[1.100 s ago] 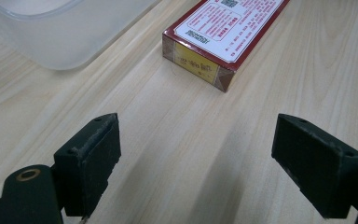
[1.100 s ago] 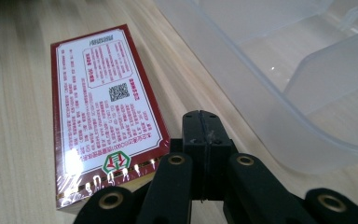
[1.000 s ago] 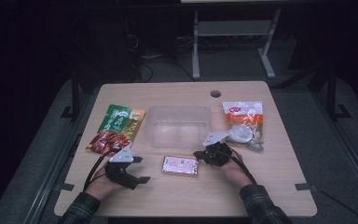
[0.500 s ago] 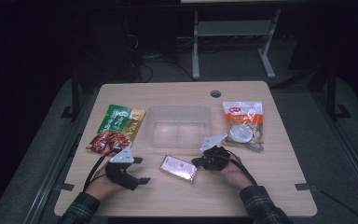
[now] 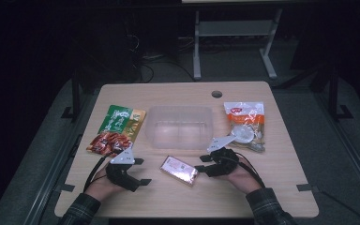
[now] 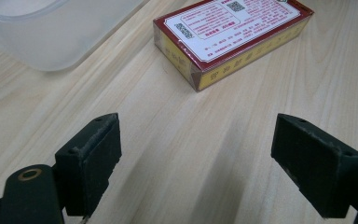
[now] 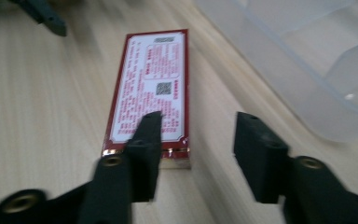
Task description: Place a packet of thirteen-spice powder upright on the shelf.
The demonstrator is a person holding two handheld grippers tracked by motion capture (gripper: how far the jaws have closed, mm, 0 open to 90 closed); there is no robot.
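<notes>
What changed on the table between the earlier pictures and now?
The right hand-held gripper has just opened its jaws and let go of the red box, which now lies flat on the table, slightly nearer the person and more angled than a second ago. The gripper drew back a little to the right. The left hand-held gripper, the clear tub and both snack bags stayed put.

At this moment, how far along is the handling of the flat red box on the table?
Done: the flat red cardboard box lies on the wooden table, near the clear plastic tub. In hand: nothing; the right gripper has just been opening, box outside its jaws, and the left gripper stands open. Left: probably putting the box in the tub, which looks empty.
</notes>
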